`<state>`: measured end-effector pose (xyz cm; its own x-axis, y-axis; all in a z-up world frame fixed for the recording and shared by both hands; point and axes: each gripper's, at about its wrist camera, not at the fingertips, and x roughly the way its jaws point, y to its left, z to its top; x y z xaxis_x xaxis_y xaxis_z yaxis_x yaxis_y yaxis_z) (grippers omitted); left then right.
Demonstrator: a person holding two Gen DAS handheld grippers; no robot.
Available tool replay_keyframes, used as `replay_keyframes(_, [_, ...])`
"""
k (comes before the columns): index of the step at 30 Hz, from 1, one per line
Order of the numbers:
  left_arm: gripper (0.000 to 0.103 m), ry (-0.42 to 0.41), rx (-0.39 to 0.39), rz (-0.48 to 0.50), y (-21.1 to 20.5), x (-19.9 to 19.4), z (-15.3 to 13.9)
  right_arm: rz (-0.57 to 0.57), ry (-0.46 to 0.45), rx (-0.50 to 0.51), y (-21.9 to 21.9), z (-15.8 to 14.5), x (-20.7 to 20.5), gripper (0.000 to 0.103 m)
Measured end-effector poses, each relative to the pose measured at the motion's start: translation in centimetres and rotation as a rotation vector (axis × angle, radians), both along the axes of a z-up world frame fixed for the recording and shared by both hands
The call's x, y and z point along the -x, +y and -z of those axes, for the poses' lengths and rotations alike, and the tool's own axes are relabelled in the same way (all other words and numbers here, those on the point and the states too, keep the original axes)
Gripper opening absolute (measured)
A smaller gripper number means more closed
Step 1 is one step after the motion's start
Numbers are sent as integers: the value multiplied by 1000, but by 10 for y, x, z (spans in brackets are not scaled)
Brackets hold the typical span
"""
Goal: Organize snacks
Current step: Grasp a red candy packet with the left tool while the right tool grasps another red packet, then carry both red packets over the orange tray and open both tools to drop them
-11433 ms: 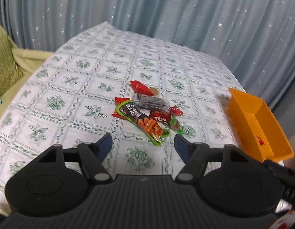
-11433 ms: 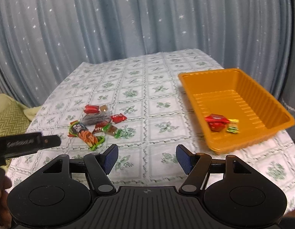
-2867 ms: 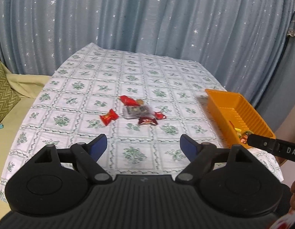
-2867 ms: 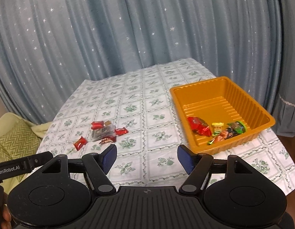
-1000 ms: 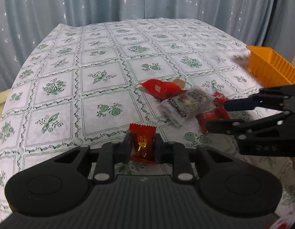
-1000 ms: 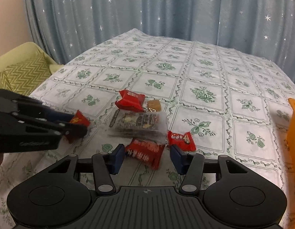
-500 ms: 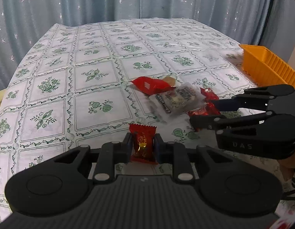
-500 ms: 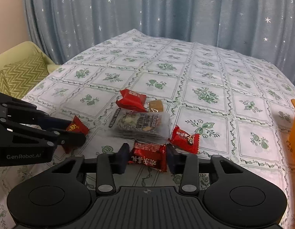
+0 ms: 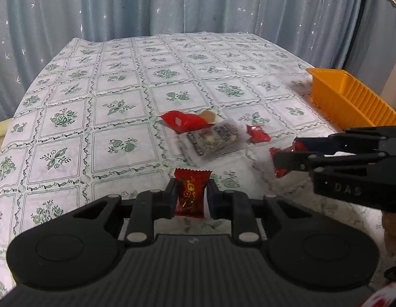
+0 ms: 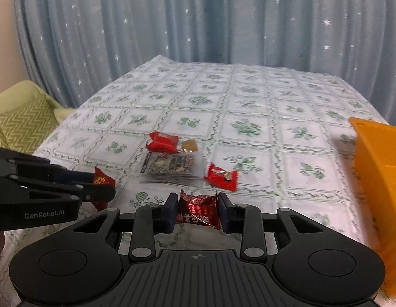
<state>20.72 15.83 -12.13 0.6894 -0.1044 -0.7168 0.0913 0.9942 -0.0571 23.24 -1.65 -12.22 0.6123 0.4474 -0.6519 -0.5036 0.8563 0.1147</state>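
Snacks sit in both grips: the left gripper (image 9: 191,195) has its jaws clamped tight on a red candy (image 9: 190,192), its lower end hidden behind them. The right gripper (image 10: 197,211) is closing its jaws on a crinkled red foil packet (image 10: 198,211). Beyond both jaws, a blurred clear packet (image 10: 172,167) lies on the tabletop (image 10: 249,107), and the orange tray (image 10: 379,158) is cut off at right.

Shiny wrappers, matt tongs

Glossy red foil candy (image 9: 190,192) between matt black plastic left tongs (image 9: 191,194); crinkled foil packet (image 10: 198,211) in right tongs (image 10: 198,212); ribbed orange plastic tray (image 9: 351,99) beyond, printed tablecloth (image 9: 121,107) beneath
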Motion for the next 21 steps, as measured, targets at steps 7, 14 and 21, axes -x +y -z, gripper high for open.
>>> replay_keyframes(7, [21,-9,40,-23,-23,22,-15,54,-5,-3,-30,-14,21,34])
replay_keyframes(14, [21,-21,76,-55,-48,46,-32,107,1,-13,-62,-25,50,34])
replay_keyframes(21, [21,-34,90,-41,-75,63,-47,159,-17,-35,-88,-40,72,34])
